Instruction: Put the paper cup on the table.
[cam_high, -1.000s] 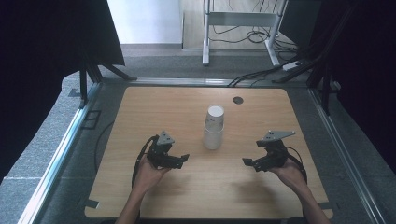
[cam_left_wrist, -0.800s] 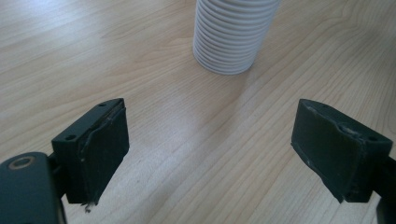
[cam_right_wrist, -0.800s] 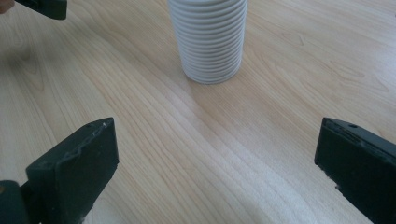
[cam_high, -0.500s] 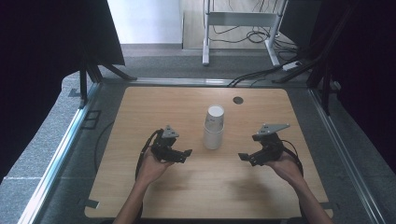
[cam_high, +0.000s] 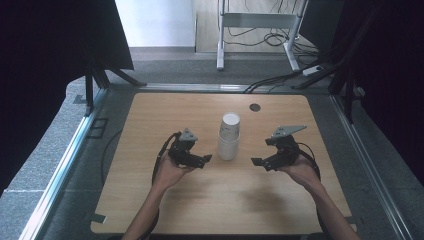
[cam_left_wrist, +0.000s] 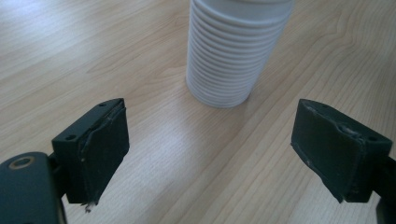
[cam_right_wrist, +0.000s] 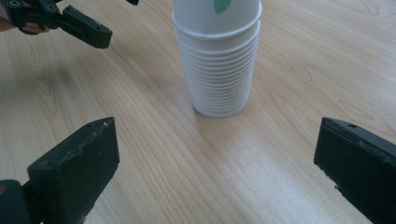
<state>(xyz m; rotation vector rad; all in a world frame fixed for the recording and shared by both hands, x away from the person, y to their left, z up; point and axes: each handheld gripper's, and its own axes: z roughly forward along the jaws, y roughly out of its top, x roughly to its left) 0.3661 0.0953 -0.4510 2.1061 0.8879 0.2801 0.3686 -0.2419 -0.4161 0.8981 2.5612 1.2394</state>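
Closing in on the stack of paper cups from both sides.
Left gripper and right gripper are holding their jaws apart, empty, the stack standing ahead between them; a sideways nudge is risking toppling it.

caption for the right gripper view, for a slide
Open right gripper facing a stack of white paper cups on the wooden table.

1. The high view looks forward and down from above, taking in the whole light wooden bench.
2. Each tool view sits low and close, facing the ribbed white paper-cup stack from opposite sides; all three views share it.
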